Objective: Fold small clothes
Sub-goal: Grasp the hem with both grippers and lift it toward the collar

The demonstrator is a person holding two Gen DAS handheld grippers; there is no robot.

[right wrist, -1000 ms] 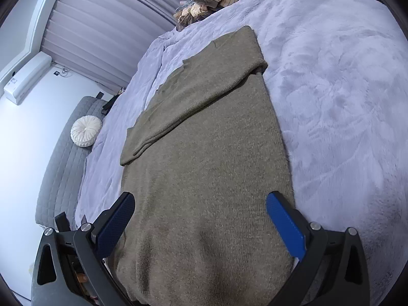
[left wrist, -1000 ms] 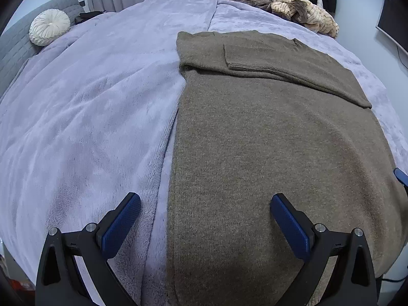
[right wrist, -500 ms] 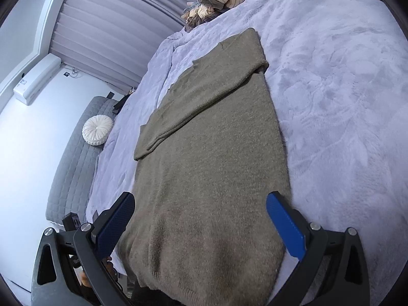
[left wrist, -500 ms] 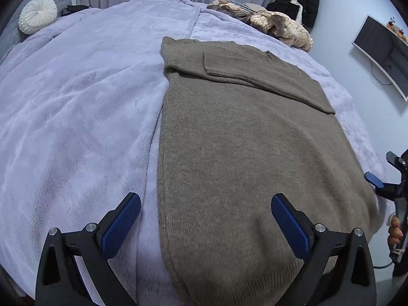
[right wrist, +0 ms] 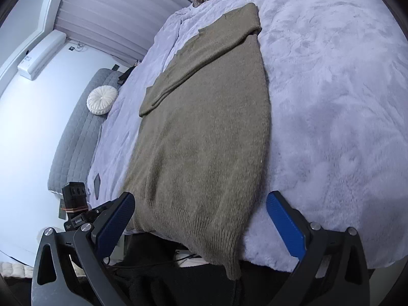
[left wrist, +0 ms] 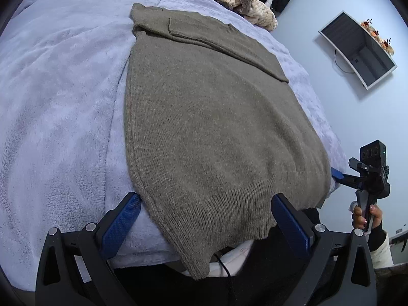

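Observation:
An olive-brown knit sweater (left wrist: 214, 117) lies flat on the lavender bed cover (left wrist: 58, 97), both sleeves folded across its chest at the far end. Its ribbed hem (left wrist: 219, 219) hangs over the near edge of the bed. My left gripper (left wrist: 206, 219) is open and empty, its blue pads either side of the hem's left part. In the right wrist view the same sweater (right wrist: 204, 132) shows, and my right gripper (right wrist: 201, 219) is open and empty at the hem's right corner (right wrist: 229, 250). The right gripper also shows in the left wrist view (left wrist: 367, 176), held in a hand.
A pile of knitwear (left wrist: 244, 2) lies at the bed's far end. A monitor (left wrist: 357, 48) hangs on the right wall. A grey headboard (right wrist: 76, 137) with a round white cushion (right wrist: 102, 100) stands to the left. A cable (left wrist: 224, 267) and dark floor lie under the bed edge.
Both grippers have pulled back toward the near edge of the bed. The hem, earlier under and behind the fingers, now lies between them. Both grippers stay open.

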